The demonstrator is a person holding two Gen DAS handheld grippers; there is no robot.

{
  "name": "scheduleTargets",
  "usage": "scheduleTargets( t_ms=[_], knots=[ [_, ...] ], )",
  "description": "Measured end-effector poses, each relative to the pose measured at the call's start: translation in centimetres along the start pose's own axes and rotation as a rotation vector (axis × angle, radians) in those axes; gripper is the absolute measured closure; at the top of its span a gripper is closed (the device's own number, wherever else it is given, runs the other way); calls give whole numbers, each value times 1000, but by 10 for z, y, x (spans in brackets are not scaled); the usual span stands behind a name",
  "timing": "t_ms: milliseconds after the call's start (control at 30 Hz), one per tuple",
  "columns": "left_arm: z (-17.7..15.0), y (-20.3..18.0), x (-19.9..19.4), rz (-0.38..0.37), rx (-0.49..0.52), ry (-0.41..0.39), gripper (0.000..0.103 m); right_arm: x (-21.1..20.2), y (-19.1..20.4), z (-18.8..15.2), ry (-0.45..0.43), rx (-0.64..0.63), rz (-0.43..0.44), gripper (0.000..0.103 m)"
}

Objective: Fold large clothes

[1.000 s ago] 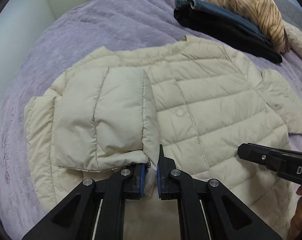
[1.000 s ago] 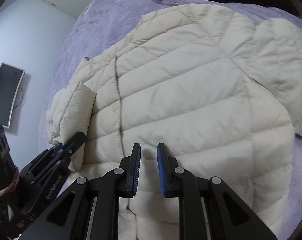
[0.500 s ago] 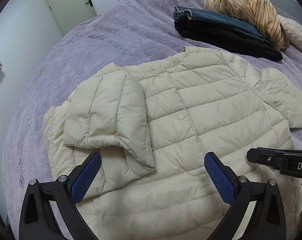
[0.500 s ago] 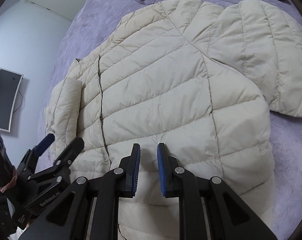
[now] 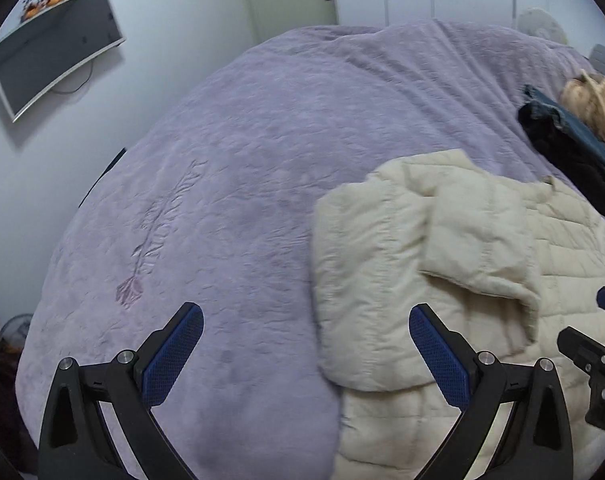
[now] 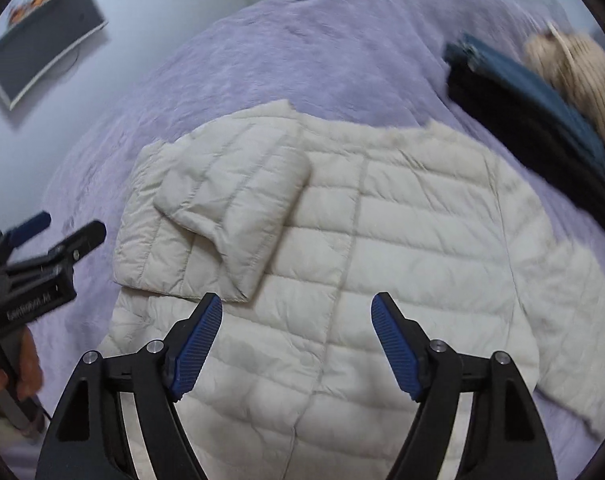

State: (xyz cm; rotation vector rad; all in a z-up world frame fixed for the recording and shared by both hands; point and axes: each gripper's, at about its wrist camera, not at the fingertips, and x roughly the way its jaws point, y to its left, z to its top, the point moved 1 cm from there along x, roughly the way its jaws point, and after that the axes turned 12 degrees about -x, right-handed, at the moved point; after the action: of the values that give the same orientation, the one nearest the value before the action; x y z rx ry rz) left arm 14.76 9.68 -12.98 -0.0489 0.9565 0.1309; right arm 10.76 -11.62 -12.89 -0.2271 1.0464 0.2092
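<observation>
Far left on the wall hangs the curved monitor [image 5: 54, 46], and below it the purple bedspread [image 5: 230, 168] fills most of what my left camera sees. My left gripper [image 5: 306, 344] hangs over that bare spread with its jaws spread wide and nothing between them; only its right finger sits above the edge of the cream puffer jacket [image 5: 442, 264]. The jacket lies flat on the bed, front up, to the right of this tool, its sleeve [image 5: 478, 236] folded in across the chest.

My right gripper [image 6: 298, 336] is also wide open and empty, hovering above the lower middle of the jacket, with the folded sleeve's cuff just beyond its left finger. Past the jacket's collar to the far right lies a stack of dark folded clothes [image 6: 534, 120] with a tan striped sweater [image 6: 582, 76] on top, though that corner is blurred and I can't make out the pieces well.

A second ago my left jaws were pinched on the sleeve's cuff; they have since let go and swung off to the left. My right jaws, nearly closed half a second ago, have opened.
</observation>
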Motion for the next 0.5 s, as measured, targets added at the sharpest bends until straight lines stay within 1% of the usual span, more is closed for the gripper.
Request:
scheduleTargets(
  t_ms=[100, 167, 233, 267, 300, 333, 367, 400, 500],
  knots=[
    [4, 19, 25, 51, -38, 7, 0, 23, 28, 24, -1, -140, -87, 23],
    [3, 24, 40, 59, -47, 23, 0, 40, 35, 33, 22, -194, -157, 23],
    [-1, 22, 50, 44, -53, 42, 0, 52, 36, 40, 40, -218, -217, 24],
    [-2, 20, 55, 39, -50, 47, 0, 57, 34, 43, 40, -219, -250, 31],
    [-5, 17, 57, 34, -41, 49, 0, 57, 29, 43, 29, -205, -265, 44],
    [-6, 14, 60, 31, -29, 52, 0, 58, 21, 44, 28, -174, -260, 84],
    [-7, 10, 63, 31, -16, 54, 0, 55, 9, 39, 27, -117, -243, 92],
    [-8, 7, 66, 30, -4, 57, 0, 52, -5, 37, 12, -32, -198, 92],
    [-10, 2, 73, 26, 12, 69, 0, 38, -46, 14, -41, 256, -50, 92]
  ],
)
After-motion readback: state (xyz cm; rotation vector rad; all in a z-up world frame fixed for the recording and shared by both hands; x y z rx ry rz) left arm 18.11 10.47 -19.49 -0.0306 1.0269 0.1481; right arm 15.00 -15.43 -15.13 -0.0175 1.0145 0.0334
